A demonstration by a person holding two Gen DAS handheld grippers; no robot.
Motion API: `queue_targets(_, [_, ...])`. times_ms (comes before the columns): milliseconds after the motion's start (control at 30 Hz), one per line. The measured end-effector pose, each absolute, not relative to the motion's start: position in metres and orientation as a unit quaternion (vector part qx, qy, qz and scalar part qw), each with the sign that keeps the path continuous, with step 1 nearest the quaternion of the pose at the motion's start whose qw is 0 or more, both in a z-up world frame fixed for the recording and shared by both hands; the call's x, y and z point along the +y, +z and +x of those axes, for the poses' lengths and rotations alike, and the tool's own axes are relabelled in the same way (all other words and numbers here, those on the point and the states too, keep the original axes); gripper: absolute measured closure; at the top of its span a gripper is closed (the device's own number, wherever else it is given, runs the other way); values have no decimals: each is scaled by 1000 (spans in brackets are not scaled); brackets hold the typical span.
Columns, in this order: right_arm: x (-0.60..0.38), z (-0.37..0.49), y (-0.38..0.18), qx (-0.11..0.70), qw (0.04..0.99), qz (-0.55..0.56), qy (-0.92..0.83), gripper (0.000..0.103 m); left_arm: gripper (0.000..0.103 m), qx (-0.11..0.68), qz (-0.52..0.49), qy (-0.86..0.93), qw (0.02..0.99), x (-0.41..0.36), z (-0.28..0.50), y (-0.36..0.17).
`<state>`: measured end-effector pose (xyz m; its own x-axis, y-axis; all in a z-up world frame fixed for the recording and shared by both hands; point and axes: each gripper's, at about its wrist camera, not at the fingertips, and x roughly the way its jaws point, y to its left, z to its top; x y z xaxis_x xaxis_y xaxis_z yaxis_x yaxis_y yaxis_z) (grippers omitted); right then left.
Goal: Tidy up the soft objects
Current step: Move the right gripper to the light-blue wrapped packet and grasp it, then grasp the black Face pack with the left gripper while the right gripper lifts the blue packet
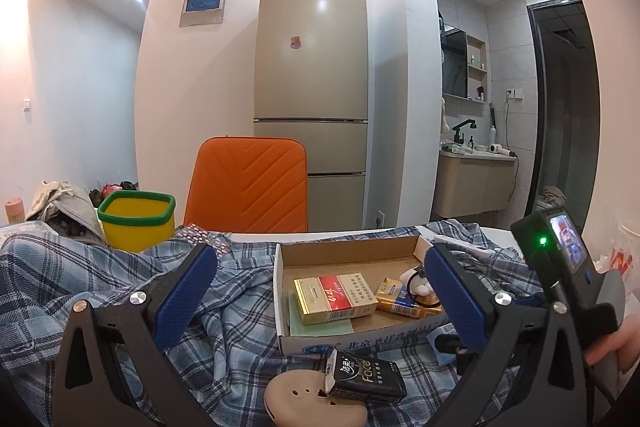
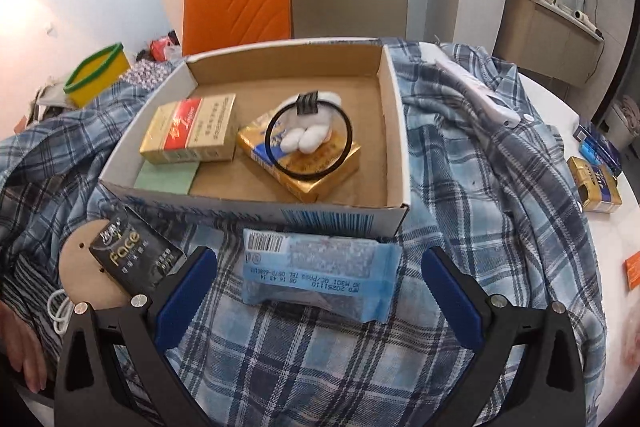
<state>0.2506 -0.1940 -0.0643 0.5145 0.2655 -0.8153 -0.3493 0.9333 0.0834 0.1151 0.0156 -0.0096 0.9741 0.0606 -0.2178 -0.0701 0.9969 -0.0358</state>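
A shallow cardboard box (image 2: 394,131) (image 1: 280,291) rests on a blue plaid shirt (image 2: 480,155) (image 1: 100,275) spread over the table. Inside lie a red-and-gold carton (image 2: 188,135) (image 1: 336,301), a gold pack (image 2: 316,167) (image 1: 396,301), a green pad (image 2: 166,179) and a white plush toy on a black hair tie (image 2: 308,135) (image 1: 418,283). A blue plastic packet (image 2: 320,271) lies in front of the box, between the fingers of my open right gripper (image 2: 318,291). My left gripper (image 1: 320,291) is open, straddling the box from above. A black "face" tissue pack (image 2: 128,255) (image 1: 366,379) leans on a beige round case (image 1: 312,403).
A yellow bin with a green rim (image 1: 136,219) (image 2: 98,75) stands at the back left, an orange chair (image 1: 250,183) behind the table. A white stick-shaped object (image 2: 480,95) lies on the shirt at right. More packs (image 2: 596,183) sit on the table's right. A hand (image 2: 24,355) shows at lower left.
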Motion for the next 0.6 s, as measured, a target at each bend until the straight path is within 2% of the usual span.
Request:
queue_targets(167, [-190,250,-67,464,866,-54,178,1,0,109,-21,34,993,16,115,-9])
queue_targets(333, [-191,254,-72,478,859,-48,179,25,0,107,-20,35,993,15,116,-10])
queue_targets(500, [-190,246,-64,455,871,-58,176,31,0,116,-21,43,992,17,118,-11])
queue_targets(600, [-192,233,-50,418,889,-65,173,32,0,154,-11,21,988,15,127,-15])
